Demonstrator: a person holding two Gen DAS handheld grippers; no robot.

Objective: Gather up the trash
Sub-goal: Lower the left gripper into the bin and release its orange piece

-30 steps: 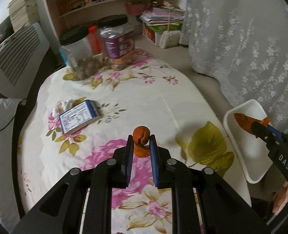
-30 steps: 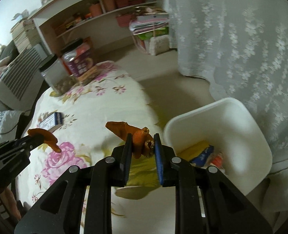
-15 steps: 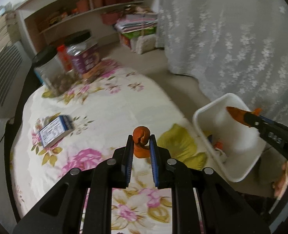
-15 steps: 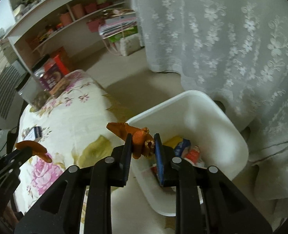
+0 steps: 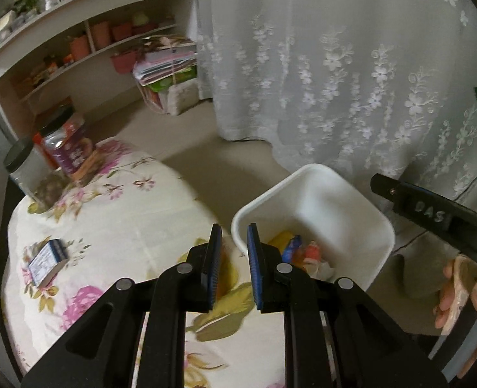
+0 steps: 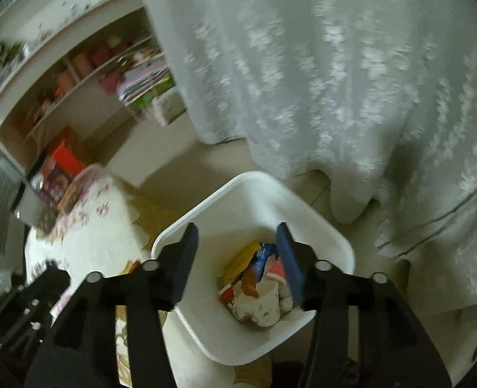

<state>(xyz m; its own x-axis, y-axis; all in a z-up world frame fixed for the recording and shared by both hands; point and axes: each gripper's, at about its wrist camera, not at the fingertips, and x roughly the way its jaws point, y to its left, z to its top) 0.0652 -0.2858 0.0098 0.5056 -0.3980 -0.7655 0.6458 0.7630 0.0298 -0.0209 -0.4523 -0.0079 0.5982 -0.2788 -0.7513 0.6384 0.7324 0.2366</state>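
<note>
The white bin [image 5: 303,168] stands on the floor off the table's right edge, with wrappers and a paper cup inside. My right gripper [image 6: 237,226] hangs over the bin [image 6: 248,174]. Its jaws are opening and nothing is between them. An orange peel piece [image 6: 249,283] lies on the trash below. My left gripper [image 5: 234,226] is over the table edge beside the bin. Its jaws stand close together and no peel shows at the tips. A small orange scrap [image 6: 134,263] shows near the left gripper [image 6: 44,291]; I cannot tell whether it is held. The right gripper [image 5: 376,184] reaches in from the right.
A floral tablecloth [image 5: 125,210] covers the table. On it are two dark-lidded jars [image 5: 64,148] at the far left and a small blue-and-white box [image 5: 46,260]. A lace curtain [image 5: 335,80] hangs behind the bin. Shelves [image 5: 93,48] line the back wall. A hand [image 5: 458,291] holds the right gripper.
Both grippers swung right, from over the table to the bin. The right jaws opened and its peel left them. The peel that stuck up between the left tips no longer shows.
</note>
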